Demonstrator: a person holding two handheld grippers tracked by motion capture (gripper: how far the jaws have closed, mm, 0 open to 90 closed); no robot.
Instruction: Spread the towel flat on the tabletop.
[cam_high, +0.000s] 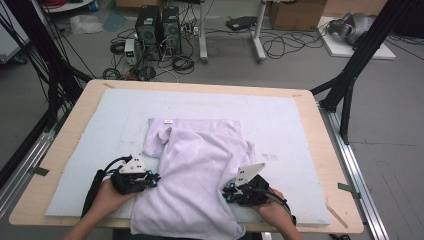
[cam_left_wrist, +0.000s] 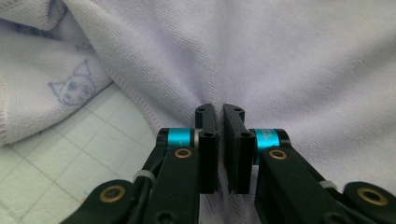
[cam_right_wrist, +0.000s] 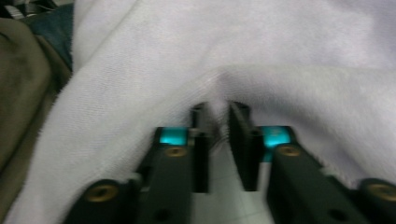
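I see the lavender towel lying rumpled on the pale grey mat, its long axis running from the far edge toward me, with the near end draped over the table's front lip. It sits between my two hands, so neither is nearer: each works its own side.

The left gripper meets the towel's left edge about two thirds of the way toward me. In the left gripper view its jaws stand almost together, pinching a fold of cloth that puckers right at the tips; the hemmed border runs off to the left over the gridded mat.

The right gripper sits at the towel's right edge, slightly nearer me than the left one. The right gripper view is blurred, but the jaws look closed down on a raised ridge of fabric, with a narrow gap between them lower down; I judge it a grip, though I can't be certain how much cloth is caught.

The open room lies ahead: bare mat stretches beyond the far corner with the small label and out to the right. Toward me there's none, only the table edge. Any lift or fold should carry the near end away from me, with both hands travelling evenly so the cloth stays square.
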